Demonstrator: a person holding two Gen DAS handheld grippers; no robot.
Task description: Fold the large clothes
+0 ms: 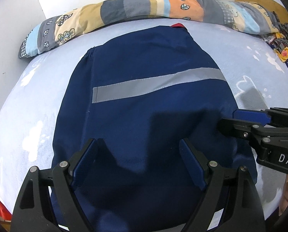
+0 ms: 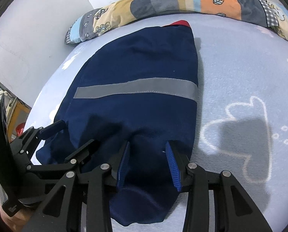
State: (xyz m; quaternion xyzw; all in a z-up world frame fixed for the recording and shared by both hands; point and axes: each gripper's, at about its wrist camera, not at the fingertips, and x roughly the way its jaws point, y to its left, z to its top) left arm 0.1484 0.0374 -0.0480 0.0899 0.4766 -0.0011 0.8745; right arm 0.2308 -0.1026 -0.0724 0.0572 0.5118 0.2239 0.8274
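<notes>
Hovering low over the near end of the navy garment (image 1: 144, 81): left gripper (image 1: 139, 145), jaws standing wide apart, pads not pressing the cloth. Coming in from the right edge, just beside: right gripper (image 2: 147, 147), jaws partly apart over the garment's near right portion; cannot tell whether pinching any fabric. Lying folded into a long flat shape on the pale blue bedsheet (image 1: 28, 119), grey reflective stripe (image 1: 155, 85) crossing the middle, red trim (image 1: 177, 25) peeking out at the far end. Stretching along the far edge against the white wall (image 1: 18, 9): patchwork bolster pillow (image 1: 136, 7).
</notes>
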